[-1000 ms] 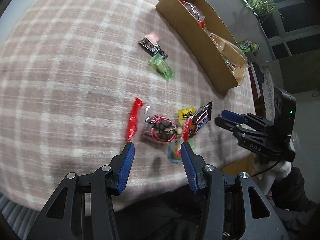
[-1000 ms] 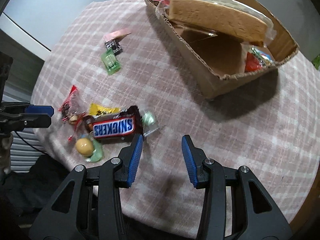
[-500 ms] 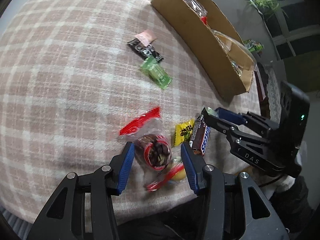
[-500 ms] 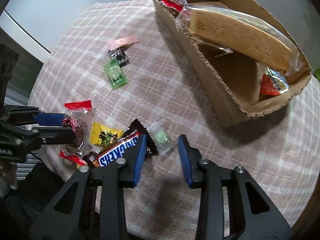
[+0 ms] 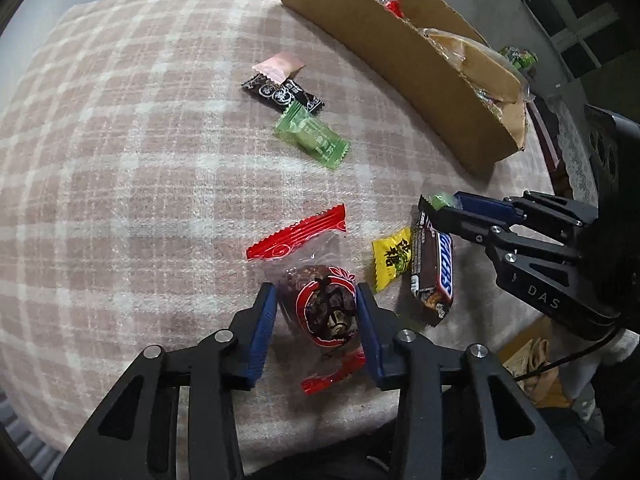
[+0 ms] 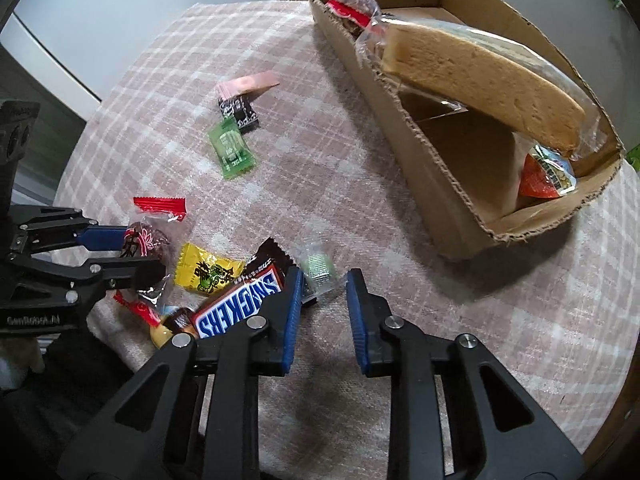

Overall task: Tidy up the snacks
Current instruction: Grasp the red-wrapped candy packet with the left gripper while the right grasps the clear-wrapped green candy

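On the plaid tablecloth (image 5: 120,160), beside the cardboard box (image 6: 440,208) already holding some snacks, both tongs are at the pick-up step. Next, each catch likely needs lifting across into the box. The left gripper (image 5: 316,312), jaws just closing, squeezes the red-printed nut packet (image 5: 326,308). The right gripper (image 6: 320,292), also narrowing, brackets the clear green candy (image 6: 318,268), pads not clearly pressing.

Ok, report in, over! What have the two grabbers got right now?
Left gripper closing around red-wrapped snack. Right gripper closing around clear green candy. Snickers bar crowding right gripper. Box unblocked.
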The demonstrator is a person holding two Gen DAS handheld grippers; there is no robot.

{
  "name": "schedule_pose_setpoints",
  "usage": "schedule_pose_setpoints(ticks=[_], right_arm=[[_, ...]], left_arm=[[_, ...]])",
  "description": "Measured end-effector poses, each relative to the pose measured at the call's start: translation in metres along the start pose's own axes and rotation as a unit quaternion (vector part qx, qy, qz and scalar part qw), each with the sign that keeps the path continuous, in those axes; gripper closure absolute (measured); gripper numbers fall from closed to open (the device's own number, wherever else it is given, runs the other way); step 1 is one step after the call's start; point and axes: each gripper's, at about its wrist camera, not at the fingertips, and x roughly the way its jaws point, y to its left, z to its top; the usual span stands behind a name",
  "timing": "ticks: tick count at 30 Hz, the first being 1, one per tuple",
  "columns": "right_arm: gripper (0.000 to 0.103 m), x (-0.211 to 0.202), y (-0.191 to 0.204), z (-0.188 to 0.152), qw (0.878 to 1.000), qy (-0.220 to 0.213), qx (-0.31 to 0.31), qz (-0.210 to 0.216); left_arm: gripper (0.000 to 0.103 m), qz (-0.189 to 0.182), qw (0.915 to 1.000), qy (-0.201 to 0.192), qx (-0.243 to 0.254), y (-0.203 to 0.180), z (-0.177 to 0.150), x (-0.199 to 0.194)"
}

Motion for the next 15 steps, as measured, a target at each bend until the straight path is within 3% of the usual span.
schedule_pose_setpoints(ticks=[6, 15], right_arm=[[0.08, -0.019, -0.014, -0.002, 1.0, -0.016, 0.024, 0.009], [0.08, -0.065, -0.022, 0.008, 0.997, -0.061, 0.037, 0.013]], left_arm=[[0.068, -0.013, 0.9994, -0.017, -0.028, 0.009, 0.004, -0.008], [0.068, -0.021, 0.9981, -0.053, -0.025, 0.014, 0.024, -0.033]])
